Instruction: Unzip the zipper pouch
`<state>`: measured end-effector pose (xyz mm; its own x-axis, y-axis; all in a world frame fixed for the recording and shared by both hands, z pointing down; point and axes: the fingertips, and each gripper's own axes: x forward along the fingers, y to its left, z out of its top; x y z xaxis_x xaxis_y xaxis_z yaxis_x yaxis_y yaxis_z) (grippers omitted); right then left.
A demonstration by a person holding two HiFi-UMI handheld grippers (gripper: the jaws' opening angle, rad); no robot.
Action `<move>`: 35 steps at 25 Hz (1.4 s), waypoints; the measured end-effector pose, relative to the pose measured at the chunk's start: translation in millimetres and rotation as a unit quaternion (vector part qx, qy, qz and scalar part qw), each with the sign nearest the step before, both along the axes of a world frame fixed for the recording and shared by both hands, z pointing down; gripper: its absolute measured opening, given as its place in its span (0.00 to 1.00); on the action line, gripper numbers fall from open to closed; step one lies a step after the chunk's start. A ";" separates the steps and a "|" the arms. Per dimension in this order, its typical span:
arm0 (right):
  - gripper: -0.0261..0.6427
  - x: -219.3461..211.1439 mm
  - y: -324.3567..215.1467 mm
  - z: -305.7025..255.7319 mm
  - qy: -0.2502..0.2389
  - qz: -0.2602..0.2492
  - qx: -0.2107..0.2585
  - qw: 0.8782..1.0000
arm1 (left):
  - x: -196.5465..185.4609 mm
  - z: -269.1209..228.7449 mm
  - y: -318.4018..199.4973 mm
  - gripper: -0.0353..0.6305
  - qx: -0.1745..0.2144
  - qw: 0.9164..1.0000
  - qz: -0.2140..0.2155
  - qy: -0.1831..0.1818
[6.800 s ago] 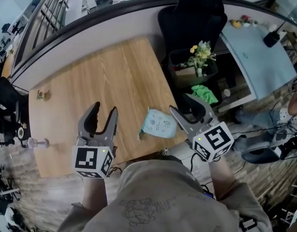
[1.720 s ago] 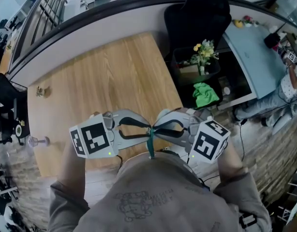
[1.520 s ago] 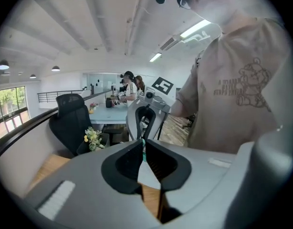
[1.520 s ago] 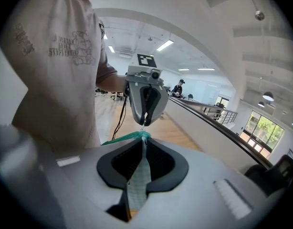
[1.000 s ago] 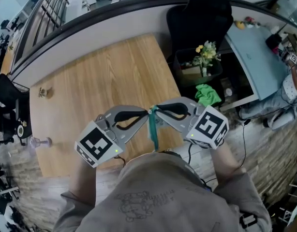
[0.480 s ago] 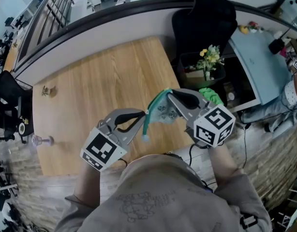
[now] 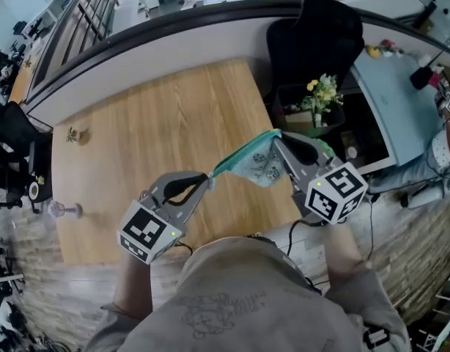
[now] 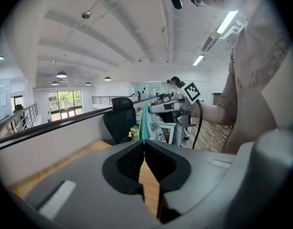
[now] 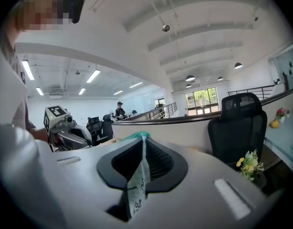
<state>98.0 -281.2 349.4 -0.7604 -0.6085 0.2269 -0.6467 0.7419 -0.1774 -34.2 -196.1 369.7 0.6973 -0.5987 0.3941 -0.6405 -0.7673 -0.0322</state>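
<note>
- One wooden tabletop (image 7: 152,123) is spread out below everything.
- A black chair (image 7: 313,35) is parked past its far right edge.
- The right gripper (image 7: 278,138) is held up over the tabletop's right side. Its fingers (image 9: 158,163) are pressed on one end of the zipper pouch (image 7: 260,163).
- The left gripper (image 7: 208,176) is held nearer the person. Its fingers (image 8: 130,163) are squeezed together on the tip of the green top edge.
- The zipper pouch is held in the air, stretched between the two grippers.
- Yellow flowers (image 7: 322,92) are seen beside the chair.
</note>
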 end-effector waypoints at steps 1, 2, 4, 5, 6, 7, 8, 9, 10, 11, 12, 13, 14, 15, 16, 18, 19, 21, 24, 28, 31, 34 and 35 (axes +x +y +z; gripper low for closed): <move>0.09 -2.4 0.5 -2.4 -0.004 0.000 0.003 1.000 | -2.2 1.3 0.2 0.06 -0.003 1.000 -0.005 0.000; 0.09 -5.1 0.7 -5.3 -0.007 0.001 0.006 1.000 | -5.1 3.3 0.8 0.06 -0.009 1.000 -0.012 -0.001; 0.09 -9.8 0.9 -12.6 -0.015 0.001 0.013 1.000 | -10.8 5.6 1.1 0.07 -0.016 1.000 -0.026 0.002; 0.09 -11.5 0.9 -16.8 -0.020 0.002 0.017 1.000 | -12.4 3.6 0.1 0.07 -0.013 0.999 -0.032 0.011; 0.09 -12.8 0.8 -21.2 -0.023 0.004 0.022 0.999 | -13.4 -0.2 -1.5 0.07 -0.007 0.999 -0.039 0.022; 0.09 -14.0 0.6 -25.7 -0.024 0.006 0.030 0.999 | -14.4 -4.3 -3.0 0.07 -0.001 0.998 -0.044 0.033; 0.09 -15.2 0.1 -30.5 -0.024 0.009 0.039 0.999 | -15.8 -8.3 -3.9 0.07 0.005 0.998 -0.048 0.039; 0.09 -16.5 -0.5 -35.5 -0.024 0.012 0.049 0.998 | -17.7 -12.7 -4.7 0.07 0.011 0.998 -0.050 0.040; 0.09 -17.6 -1.6 -40.6 -0.025 0.016 0.058 0.998 | -20.2 -17.8 -6.1 0.08 0.019 0.998 -0.053 0.039; 0.09 -18.2 -3.4 -45.7 -0.027 0.022 0.067 0.997 | -23.4 -23.9 -8.4 0.08 0.027 0.997 -0.058 0.038; 0.09 -17.7 -6.0 -50.6 -0.029 0.030 0.076 0.996 | -27.1 -30.8 -11.7 0.08 0.036 0.997 -0.065 0.038; 0.09 -16.3 -9.2 -55.4 -0.032 0.039 0.083 0.995 | -31.5 -38.3 -15.8 0.08 0.045 0.995 -0.076 0.039; 0.09 -14.2 -12.5 -60.5 -0.038 0.048 0.090 0.994 | -36.9 -46.4 -20.2 0.08 0.055 0.993 -0.091 0.041; 0.09 -12.0 -15.3 -66.0 -0.045 0.055 0.095 0.993 | -43.2 -54.7 -24.6 0.08 0.066 0.991 -0.107 0.045; 0.09 -10.4 -17.5 -71.5 -0.051 0.060 0.099 0.992 | -50.0 -63.1 -28.5 0.08 0.075 0.988 -0.124 0.052; 0.09 -9.1 -19.9 -82.4 -0.059 0.061 0.107 0.991 | -63.2 -79.2 -34.2 0.07 0.092 0.981 -0.153 0.070; 0.09 -9.0 -20.3 -88.0 -0.062 0.061 0.113 0.990 | -69.4 -86.3 -35.8 0.05 0.099 0.978 -0.165 0.077; 0.09 -9.2 -19.2 -99.2 -0.066 0.065 0.127 0.988 | -81.2 -97.5 -36.8 0.05 0.115 0.972 -0.187 0.082; 0.09 -11.1 -11.8 -115.4 -0.068 0.074 0.155 0.983 | -97.9 -108.6 -35.9 0.05 0.140 0.962 -0.220 0.080; 0.09 -20.1 6.8 -135.6 -0.060 0.075 0.202 0.975 | -118.4 -117.4 -31.4 0.05 0.178 0.948 -0.260 0.048; 0.09 -26.1 19.8 -142.4 -0.057 0.071 0.222 0.971 | -128.5 -115.9 -25.8 0.05 0.184 0.942 -0.277 0.031; 0.09 -32.4 26.8 -136.4 -0.050 0.064 0.219 0.972 | -133.5 -110.5 -20.8 0.05 0.175 0.942 -0.286 0.031; 0.09 -35.5 28.7 -131.2 -0.046 0.060 0.214 0.974 | -134.5 -108.1 -18.7 0.05 0.171 0.942 -0.287 0.034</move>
<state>62.5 -252.5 218.2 -0.6829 -0.7184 -0.1328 -0.7294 0.6806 0.0690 -168.7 -214.8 261.6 0.2358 -0.9688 0.0769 -0.9563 -0.2454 -0.1587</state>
